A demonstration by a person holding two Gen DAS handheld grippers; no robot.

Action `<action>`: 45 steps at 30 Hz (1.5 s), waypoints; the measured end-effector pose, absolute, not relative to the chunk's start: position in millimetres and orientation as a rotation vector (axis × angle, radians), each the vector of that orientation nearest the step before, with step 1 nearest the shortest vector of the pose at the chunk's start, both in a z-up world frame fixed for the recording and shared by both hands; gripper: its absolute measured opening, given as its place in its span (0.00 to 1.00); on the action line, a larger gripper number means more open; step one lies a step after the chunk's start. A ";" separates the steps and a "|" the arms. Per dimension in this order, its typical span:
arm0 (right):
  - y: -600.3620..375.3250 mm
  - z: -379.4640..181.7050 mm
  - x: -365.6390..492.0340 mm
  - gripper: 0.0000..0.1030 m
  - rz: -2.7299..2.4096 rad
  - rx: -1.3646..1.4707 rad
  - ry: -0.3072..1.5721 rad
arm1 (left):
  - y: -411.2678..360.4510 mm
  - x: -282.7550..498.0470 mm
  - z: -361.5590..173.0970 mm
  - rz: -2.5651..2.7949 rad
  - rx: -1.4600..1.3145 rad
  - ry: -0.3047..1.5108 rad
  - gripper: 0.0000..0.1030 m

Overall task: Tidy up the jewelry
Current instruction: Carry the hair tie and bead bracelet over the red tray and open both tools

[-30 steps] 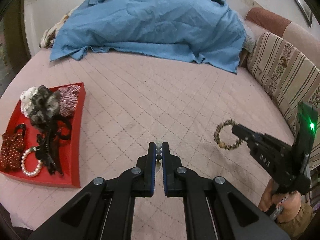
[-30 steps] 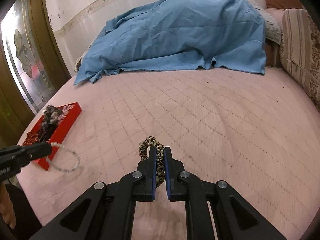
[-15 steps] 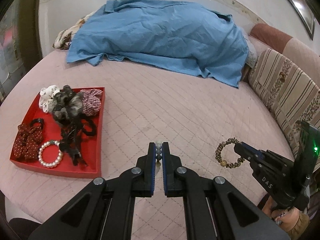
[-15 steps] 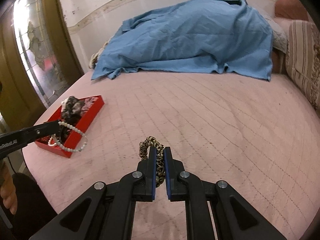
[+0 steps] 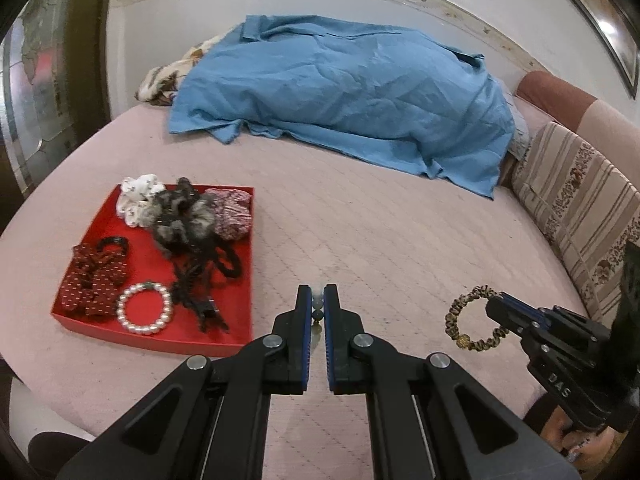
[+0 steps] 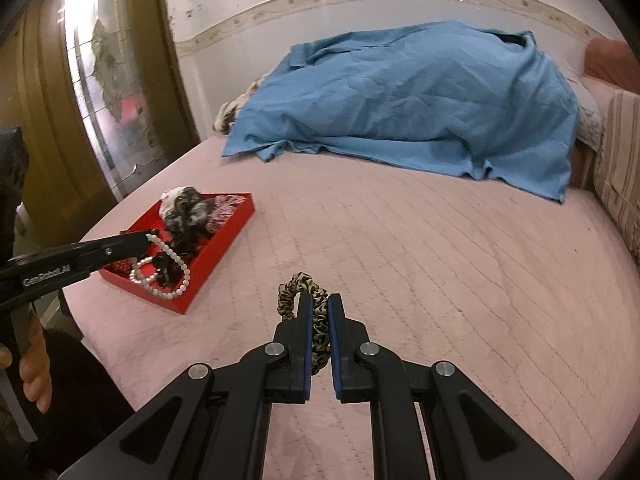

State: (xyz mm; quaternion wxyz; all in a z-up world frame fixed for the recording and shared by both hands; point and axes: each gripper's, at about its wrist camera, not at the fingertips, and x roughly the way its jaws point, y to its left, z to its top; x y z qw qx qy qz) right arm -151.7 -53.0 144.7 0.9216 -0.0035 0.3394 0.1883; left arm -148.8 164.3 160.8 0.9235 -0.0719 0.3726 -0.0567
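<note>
My left gripper [image 5: 318, 300] is shut on a pale bead bracelet [image 5: 317, 314]; only a few beads show between its pads. In the right wrist view the same bracelet [image 6: 170, 270] hangs as a loop from the left gripper [image 6: 150, 236], in front of the red tray [image 6: 236, 224]. My right gripper [image 6: 320, 312] is shut on a leopard-print scrunchie [image 6: 298, 286]. From the left wrist it shows at the right, with the right gripper [image 5: 494, 306] and scrunchie [image 5: 472, 320] held above the bed. The red tray [image 5: 160, 346] holds scrunchies, a pearl bracelet [image 5: 144, 308] and dark hair ties.
Everything lies on a pink quilted bed [image 5: 400, 232]. A blue sheet [image 5: 340, 92] covers a heap at the back. Striped cushions [image 5: 580, 200] line the right side. A wooden door with glass [image 6: 104, 80] stands past the bed's left edge. A hand [image 6: 34, 372] grips the left tool.
Both grippers have risen and swung left toward the red tray, each still holding its piece. The bead bracelet now hangs in front of the tray rather than beside it.
</note>
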 end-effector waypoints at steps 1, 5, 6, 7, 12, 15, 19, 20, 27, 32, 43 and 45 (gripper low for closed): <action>-48.8 146.0 -152.2 0.08 0.393 -0.014 0.696 | 167.3 -149.0 160.2 -0.105 -0.149 0.764 0.05; -32.1 149.1 -154.8 0.08 0.421 -0.034 0.694 | 179.0 -149.6 156.5 -0.060 -0.149 0.771 0.05; -29.3 149.0 -156.0 0.08 0.426 -0.036 0.695 | 181.8 -150.0 155.9 -0.049 -0.147 0.772 0.05; -26.3 149.3 -156.1 0.08 0.431 -0.038 0.696 | 183.8 -150.5 156.0 -0.038 -0.143 0.772 0.05; -12.8 150.6 -155.2 0.08 0.458 -0.045 0.705 | 191.3 -150.8 153.3 0.006 -0.121 0.773 0.05; -7.3 152.4 -155.8 0.08 0.471 -0.046 0.706 | 193.3 -150.4 150.5 0.019 -0.113 0.779 0.05; 0.7 155.1 -158.2 0.08 0.486 -0.058 0.700 | 194.0 -150.4 148.7 0.022 -0.111 0.785 0.05; 2.2 155.8 -158.7 0.08 0.489 -0.060 0.699 | 194.1 -150.5 148.7 0.022 -0.112 0.785 0.05; 12.5 159.7 -159.9 0.08 0.512 -0.080 0.690 | 198.4 -150.1 145.4 0.027 -0.121 0.791 0.05; 19.1 161.1 -156.3 0.08 0.519 -0.084 0.699 | 204.6 -150.2 141.9 0.030 -0.135 0.796 0.05; 44.3 159.2 -149.7 0.08 0.553 -0.116 0.726 | 232.3 -147.6 143.3 0.014 -0.209 0.787 0.05; 50.9 159.3 -147.4 0.08 0.562 -0.128 0.727 | 240.9 -144.0 145.9 0.013 -0.222 0.778 0.05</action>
